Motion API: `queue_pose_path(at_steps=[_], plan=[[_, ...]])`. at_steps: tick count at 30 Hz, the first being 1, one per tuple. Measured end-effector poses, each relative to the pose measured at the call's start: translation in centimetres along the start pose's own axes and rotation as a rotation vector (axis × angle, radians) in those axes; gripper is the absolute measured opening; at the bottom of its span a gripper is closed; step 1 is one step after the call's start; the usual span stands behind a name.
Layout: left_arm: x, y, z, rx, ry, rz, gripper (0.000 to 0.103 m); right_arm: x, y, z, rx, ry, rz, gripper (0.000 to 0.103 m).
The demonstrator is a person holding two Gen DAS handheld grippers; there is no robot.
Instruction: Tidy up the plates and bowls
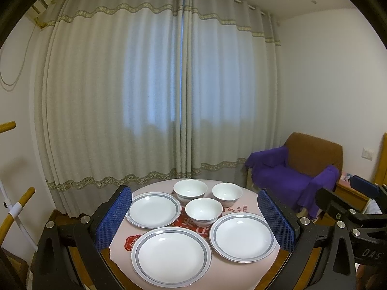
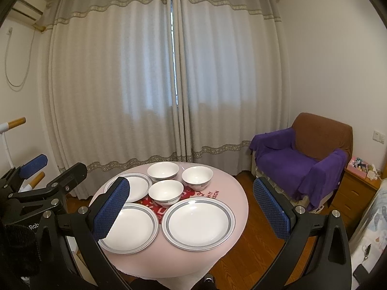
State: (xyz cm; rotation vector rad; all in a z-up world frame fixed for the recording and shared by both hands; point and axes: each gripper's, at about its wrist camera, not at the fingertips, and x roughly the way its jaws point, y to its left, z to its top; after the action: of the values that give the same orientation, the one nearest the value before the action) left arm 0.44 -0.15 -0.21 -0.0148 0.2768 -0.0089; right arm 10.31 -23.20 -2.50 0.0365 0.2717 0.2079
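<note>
Three white plates with grey rims lie on a round table [image 1: 244,193] with a pink cloth: a far-left plate [image 1: 153,209], a near plate [image 1: 171,256] and a right plate [image 1: 242,236]. Three white bowls stand behind them: a back-left bowl [image 1: 190,190], a back-right bowl [image 1: 227,194] and a front bowl [image 1: 203,211]. My left gripper [image 1: 194,218] is open and empty, held above the near side of the table. My right gripper [image 2: 191,206] is open and empty, over the right plate [image 2: 198,223] and near plate [image 2: 129,228]. The bowls [image 2: 166,192] also show there.
An armchair [image 2: 302,159] with a purple throw stands to the right of the table. Closed curtains [image 1: 157,96] hang behind. A wooden drawer unit [image 2: 353,193] stands at the far right. A white and wood rack [image 1: 14,207] is at the left. The floor is wood.
</note>
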Motion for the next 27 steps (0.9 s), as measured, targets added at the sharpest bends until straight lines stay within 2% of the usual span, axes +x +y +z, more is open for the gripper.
queue_pose_path(at_steps=[27], plan=[[-0.21,-0.53,-0.48,-0.006,-0.021,0.002,0.102,-0.5,-0.06,0.7,0.005,-0.014,-0.006,0.103]])
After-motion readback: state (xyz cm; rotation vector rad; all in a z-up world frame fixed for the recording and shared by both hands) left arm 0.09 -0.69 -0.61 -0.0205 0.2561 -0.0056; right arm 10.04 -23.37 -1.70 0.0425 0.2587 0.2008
